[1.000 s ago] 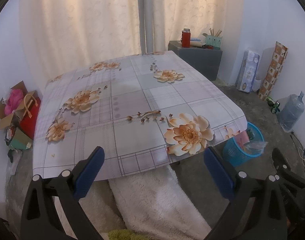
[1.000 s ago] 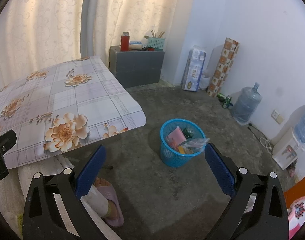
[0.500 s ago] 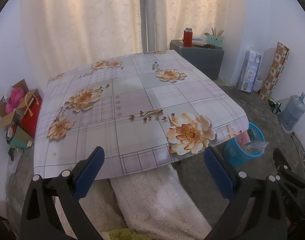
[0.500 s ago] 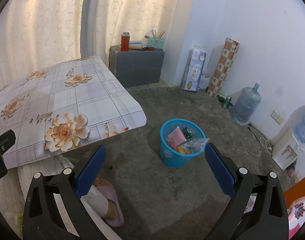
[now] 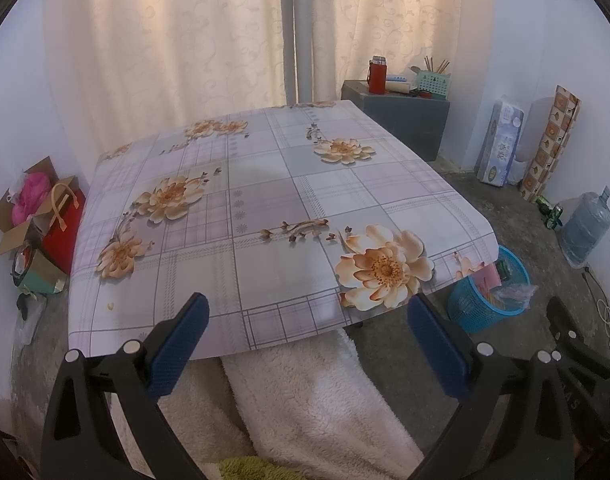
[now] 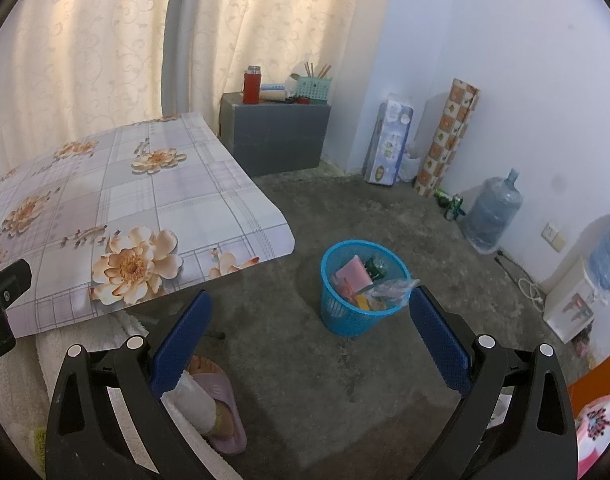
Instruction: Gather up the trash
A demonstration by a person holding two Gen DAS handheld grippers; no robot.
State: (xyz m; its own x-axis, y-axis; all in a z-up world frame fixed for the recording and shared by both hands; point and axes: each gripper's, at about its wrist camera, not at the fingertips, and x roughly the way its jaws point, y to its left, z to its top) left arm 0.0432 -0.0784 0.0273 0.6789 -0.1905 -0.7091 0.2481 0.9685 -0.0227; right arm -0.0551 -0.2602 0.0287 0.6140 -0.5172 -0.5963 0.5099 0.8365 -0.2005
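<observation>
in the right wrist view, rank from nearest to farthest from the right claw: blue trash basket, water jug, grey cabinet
From the right claw:
1. Blue trash basket, on the floor just ahead, slightly right.
2. Water jug, farther right by the wall.
3. Grey cabinet, far back near the curtain.

Left gripper (image 5: 308,334): black angular frame showing triangular cut-outs, silver round screws sitting at finger bases, blue ribbed pads (image 5: 181,342) lining inner faces. Right gripper (image 6: 309,330): matching black frame, silver screws, blue pads (image 6: 439,344). Foot (image 6: 209,396) at 7 o'clock wearing pale sock, mauve slipper.
</observation>
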